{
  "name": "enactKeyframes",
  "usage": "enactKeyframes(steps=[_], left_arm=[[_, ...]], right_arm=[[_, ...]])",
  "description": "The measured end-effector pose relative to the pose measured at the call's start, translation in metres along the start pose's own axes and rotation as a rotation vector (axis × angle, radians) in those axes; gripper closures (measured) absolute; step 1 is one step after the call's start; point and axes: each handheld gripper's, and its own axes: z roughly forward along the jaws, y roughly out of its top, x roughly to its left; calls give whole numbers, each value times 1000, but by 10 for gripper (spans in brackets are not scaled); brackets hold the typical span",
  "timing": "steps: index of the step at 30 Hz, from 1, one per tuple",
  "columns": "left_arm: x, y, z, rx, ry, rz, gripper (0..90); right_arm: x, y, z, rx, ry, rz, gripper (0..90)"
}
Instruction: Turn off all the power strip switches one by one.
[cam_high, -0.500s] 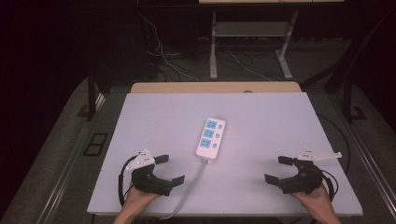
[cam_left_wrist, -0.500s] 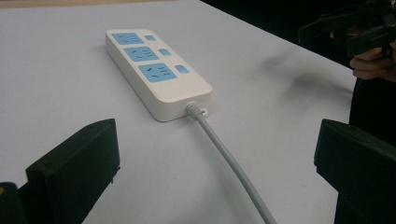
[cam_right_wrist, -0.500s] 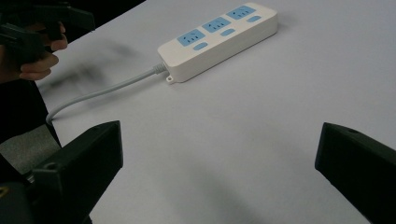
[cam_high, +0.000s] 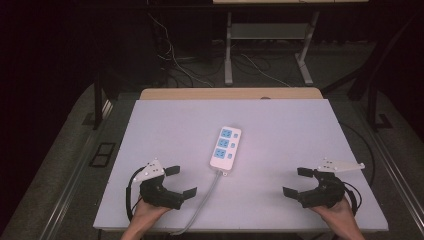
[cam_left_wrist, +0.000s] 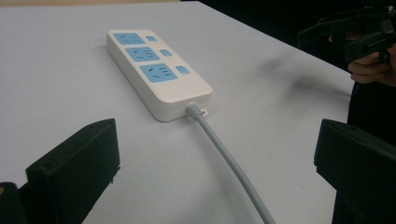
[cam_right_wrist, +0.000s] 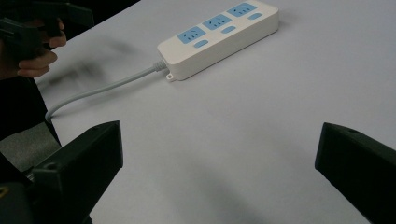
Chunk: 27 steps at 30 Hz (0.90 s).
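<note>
Both tongs, left tongs (cam_high: 179, 181) and right tongs (cam_high: 298, 182), sit released and empty low in the frame just like half a second ago, so the power strip (cam_high: 225, 147) mid-desk (cam_high: 300, 125) looks untouched, no grab started yet.

You find no readable text, brand or number anywhere. The power strip (cam_left_wrist: 156, 70) carries only blank blue socket faces and buttons.
</note>
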Motion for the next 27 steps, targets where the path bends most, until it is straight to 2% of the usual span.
enactKeyframes(steps=[4,11,16,27], left_arm=[[0,0,0,0,-2,-14,0],[-1,1,2,18,-4,-8,0],[-1,4,3,54,2,-8,0],[-1,16,8,114,-22,5,0]], right_arm=[[0,0,0,2,-1,2,8],[-1,-1,1,13,-3,5,8],[-3,-1,2,20,9,7,8],[-4,-3,3,30,11,15,8]])
